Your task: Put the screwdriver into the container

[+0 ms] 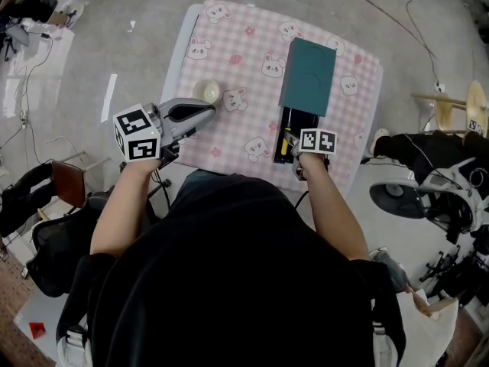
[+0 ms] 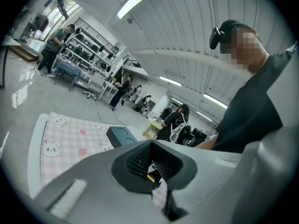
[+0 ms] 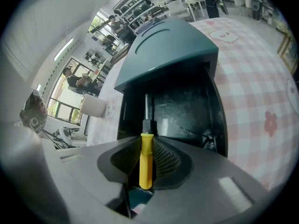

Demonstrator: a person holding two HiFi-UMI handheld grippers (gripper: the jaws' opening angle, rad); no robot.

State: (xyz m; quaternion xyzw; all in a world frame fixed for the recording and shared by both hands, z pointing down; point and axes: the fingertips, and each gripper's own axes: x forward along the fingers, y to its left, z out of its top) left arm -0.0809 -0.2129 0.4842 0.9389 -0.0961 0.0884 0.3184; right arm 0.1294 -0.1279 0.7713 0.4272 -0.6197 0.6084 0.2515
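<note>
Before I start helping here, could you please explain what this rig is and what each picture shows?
There is no robot: a person holds a two-jaw gripper in each hand. One picture comes from a camera on the person's head, looking down; the other two from cameras riding on the grippers, looking along their jaws. On the pink checked cloth with rabbits stand a black rectangular container, its teal lid slid partly off, and a small pale round object. The right gripper has its jaws shut on a yellow-handled screwdriver, pointing into the container's open end. The left gripper is shut and empty.
</note>
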